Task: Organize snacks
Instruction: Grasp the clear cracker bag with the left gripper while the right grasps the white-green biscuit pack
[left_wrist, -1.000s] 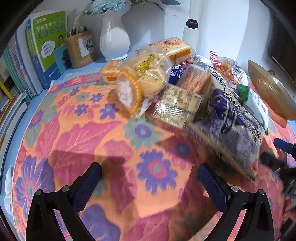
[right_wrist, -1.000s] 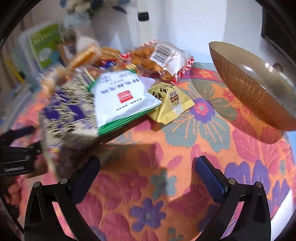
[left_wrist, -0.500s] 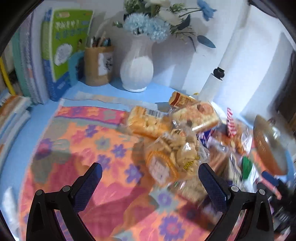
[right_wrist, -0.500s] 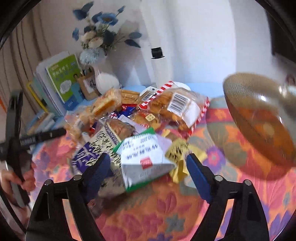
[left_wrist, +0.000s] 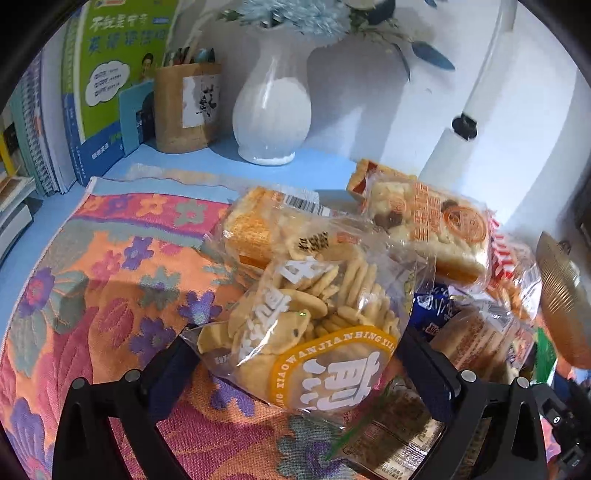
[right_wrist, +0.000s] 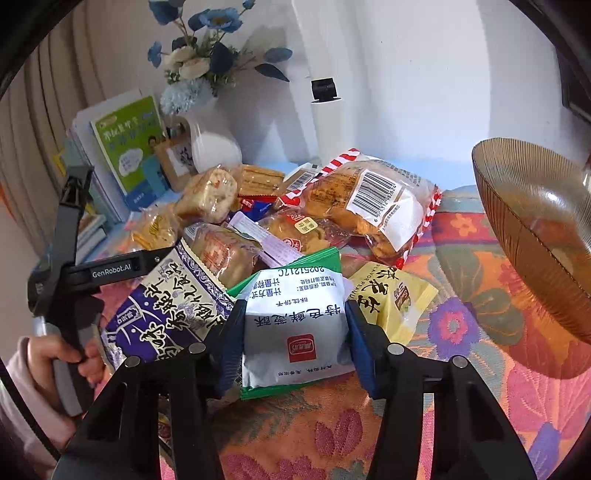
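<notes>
right gripper: your jaws, just closing, pinch the white packet to lift it | left gripper: wide, closing, straddles the cracker bag, ungripped

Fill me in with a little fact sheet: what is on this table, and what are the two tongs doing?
surface: floral cloth
snacks: pile of wrapped packets at the middle
dish: amber glass bowl, empty, right of the pile
right tongs: have just been closing, pads against the white and green packet
left tongs: wide, astride the clear bag of round crackers, grip unclear
background: white vase of blue flowers, books
</notes>
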